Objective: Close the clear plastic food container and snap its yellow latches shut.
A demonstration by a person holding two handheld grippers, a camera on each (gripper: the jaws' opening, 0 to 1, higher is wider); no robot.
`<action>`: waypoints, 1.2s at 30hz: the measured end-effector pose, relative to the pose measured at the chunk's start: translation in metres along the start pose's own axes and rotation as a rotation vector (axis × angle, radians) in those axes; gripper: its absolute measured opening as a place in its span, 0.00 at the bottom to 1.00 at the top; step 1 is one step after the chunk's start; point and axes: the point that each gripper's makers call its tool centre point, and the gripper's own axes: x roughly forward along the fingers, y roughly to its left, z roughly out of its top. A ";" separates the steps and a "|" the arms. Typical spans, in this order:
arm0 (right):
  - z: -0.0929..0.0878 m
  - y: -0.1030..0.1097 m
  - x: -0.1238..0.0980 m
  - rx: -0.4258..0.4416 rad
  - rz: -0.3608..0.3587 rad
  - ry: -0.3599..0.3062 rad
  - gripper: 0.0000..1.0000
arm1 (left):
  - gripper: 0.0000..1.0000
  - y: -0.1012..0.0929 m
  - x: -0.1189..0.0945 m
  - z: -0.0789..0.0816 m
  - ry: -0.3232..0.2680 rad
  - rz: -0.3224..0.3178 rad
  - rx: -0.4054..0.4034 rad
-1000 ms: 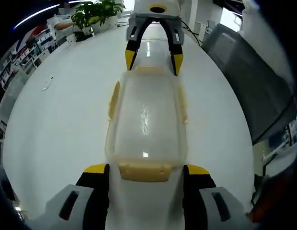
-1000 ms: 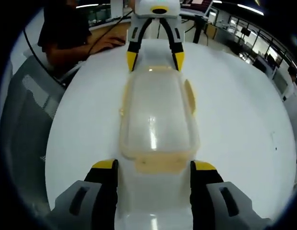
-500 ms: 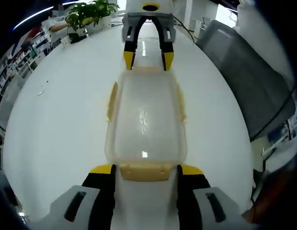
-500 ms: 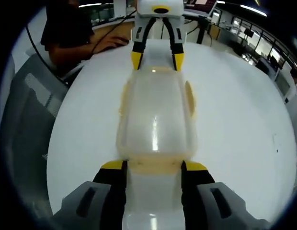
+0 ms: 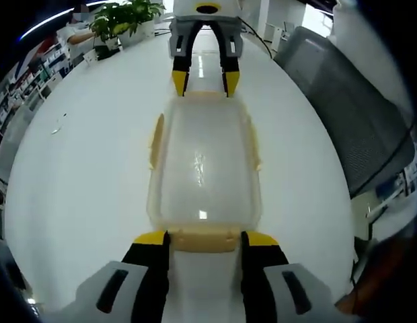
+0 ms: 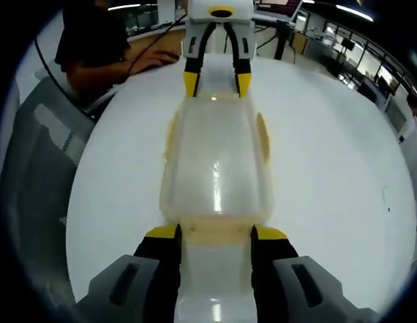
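Left gripper view looks along our left hand-held gripper (image 5: 199, 239), whose jaws bracket the near end latch (image 5: 202, 239) of the clear container (image 5: 202, 165); the jaws stand apart, just outside the latch's two ends, and whether they touch it we cannot tell. The container sits in the middle of the white surface (image 5: 81, 175), well away from its edges, with the lid already down on the base. At its far end our right hand-held gripper (image 5: 200, 82) faces us, jaws apart, astride the opposite latch. We judge the closing done and the end latches in hand; the long-side latches (image 5: 155, 138) appear to flare outward, so they likely remain to be snapped, though the haze of the plastic leaves this uncertain. Right gripper view gives the mirror picture, our right gripper's jaws about its own end latch (image 6: 214, 233), and adds a seated person (image 6: 94, 47) beyond the surface's far edge, whereas the left view offers potted plants (image 5: 128, 17) and a grey chair (image 5: 350, 114).
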 end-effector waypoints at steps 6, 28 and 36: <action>0.000 0.000 0.000 0.004 0.000 0.003 0.38 | 0.34 0.000 0.000 0.001 0.006 0.001 -0.004; 0.004 0.001 -0.009 -0.016 0.014 0.039 0.36 | 0.33 -0.005 -0.011 0.005 0.059 -0.001 -0.008; 0.019 0.005 -0.037 -0.042 0.014 0.028 0.36 | 0.33 -0.009 -0.038 0.016 0.075 0.009 -0.012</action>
